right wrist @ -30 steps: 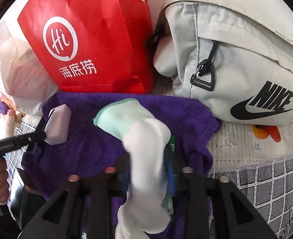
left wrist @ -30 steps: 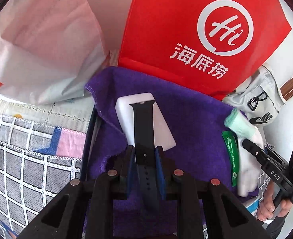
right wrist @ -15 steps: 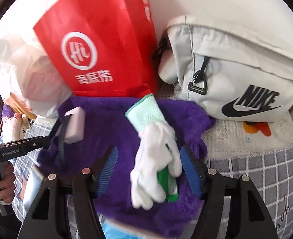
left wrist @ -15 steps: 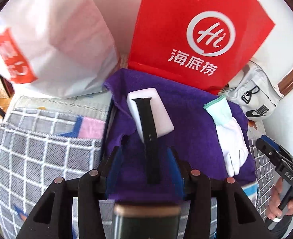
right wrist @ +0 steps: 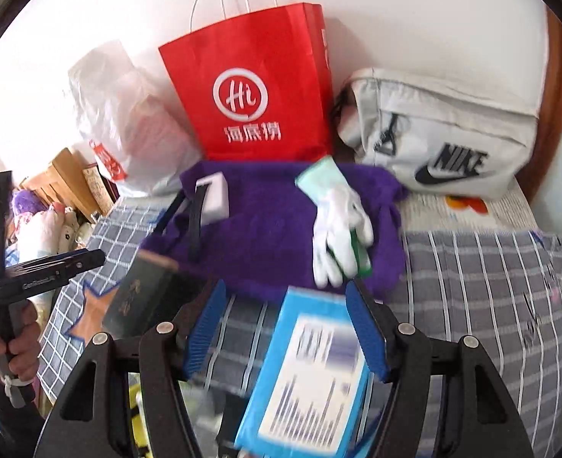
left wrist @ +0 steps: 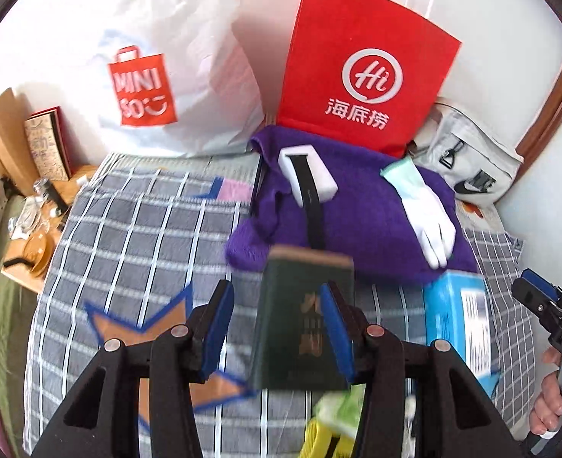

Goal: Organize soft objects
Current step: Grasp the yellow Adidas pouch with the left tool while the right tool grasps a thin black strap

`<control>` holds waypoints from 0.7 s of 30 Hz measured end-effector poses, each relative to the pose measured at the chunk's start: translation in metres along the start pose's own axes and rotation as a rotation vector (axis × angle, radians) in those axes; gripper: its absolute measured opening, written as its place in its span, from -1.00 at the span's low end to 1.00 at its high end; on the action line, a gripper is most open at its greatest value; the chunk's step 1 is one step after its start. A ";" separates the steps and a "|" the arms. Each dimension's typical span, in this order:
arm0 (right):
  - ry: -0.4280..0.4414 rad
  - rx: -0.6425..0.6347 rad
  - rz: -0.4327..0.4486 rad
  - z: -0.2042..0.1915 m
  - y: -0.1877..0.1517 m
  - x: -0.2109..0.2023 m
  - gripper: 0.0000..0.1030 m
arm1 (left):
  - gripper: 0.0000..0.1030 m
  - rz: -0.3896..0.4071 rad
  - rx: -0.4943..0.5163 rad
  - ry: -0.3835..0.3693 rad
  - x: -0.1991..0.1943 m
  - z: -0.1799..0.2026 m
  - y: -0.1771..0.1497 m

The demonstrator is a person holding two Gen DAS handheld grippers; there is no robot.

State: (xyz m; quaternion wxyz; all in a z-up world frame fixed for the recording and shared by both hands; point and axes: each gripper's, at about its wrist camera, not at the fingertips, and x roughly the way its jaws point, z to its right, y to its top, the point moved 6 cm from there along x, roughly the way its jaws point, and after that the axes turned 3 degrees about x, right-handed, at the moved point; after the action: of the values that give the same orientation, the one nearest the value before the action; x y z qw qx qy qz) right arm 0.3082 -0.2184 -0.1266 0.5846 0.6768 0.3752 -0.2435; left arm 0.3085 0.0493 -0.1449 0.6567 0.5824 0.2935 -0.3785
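A purple towel [left wrist: 357, 206] [right wrist: 265, 225] lies on the checked bedding by the wall. On it rest a white block [left wrist: 309, 175] [right wrist: 214, 194] with a black watch strap [left wrist: 311, 206] [right wrist: 194, 225] across it, and a white glove [left wrist: 425, 213] [right wrist: 338, 225] with a mint cuff over a green packet [right wrist: 359, 252]. My left gripper [left wrist: 277, 324] is open and empty, pulled back above a dark green book [left wrist: 303, 320]. My right gripper [right wrist: 286, 328] is open and empty above a blue box [right wrist: 311, 374].
A red paper bag [left wrist: 364, 72] [right wrist: 254, 87], a white Miniso bag [left wrist: 147, 76] and a grey Nike bag [left wrist: 467, 160] [right wrist: 445, 141] stand against the wall. A wooden side table [left wrist: 25, 252] with clutter is at left. Yellow-green items [left wrist: 334, 420] lie near.
Both grippers let go, opened and pulled back from the towel. The strap and the glove now lie on the towel. The book and blue box have come into view.
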 end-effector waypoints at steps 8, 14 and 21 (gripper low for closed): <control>0.013 -0.039 0.001 -0.024 -0.057 -0.031 0.26 | -0.12 0.006 -0.005 -0.008 -0.029 -0.004 -0.054; 0.022 -0.062 -0.016 -0.035 -0.104 -0.036 0.05 | -0.12 0.001 -0.011 -0.007 -0.030 -0.006 -0.088; 0.040 -0.099 -0.055 -0.039 -0.156 -0.024 -0.29 | -0.12 -0.018 -0.021 -0.057 -0.024 -0.005 -0.117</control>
State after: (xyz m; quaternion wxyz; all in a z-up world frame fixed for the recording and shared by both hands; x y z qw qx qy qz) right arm 0.1663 -0.1801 -0.1952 0.6029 0.6411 0.4169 -0.2273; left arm 0.1980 0.0538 -0.1894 0.6675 0.5618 0.2841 -0.3976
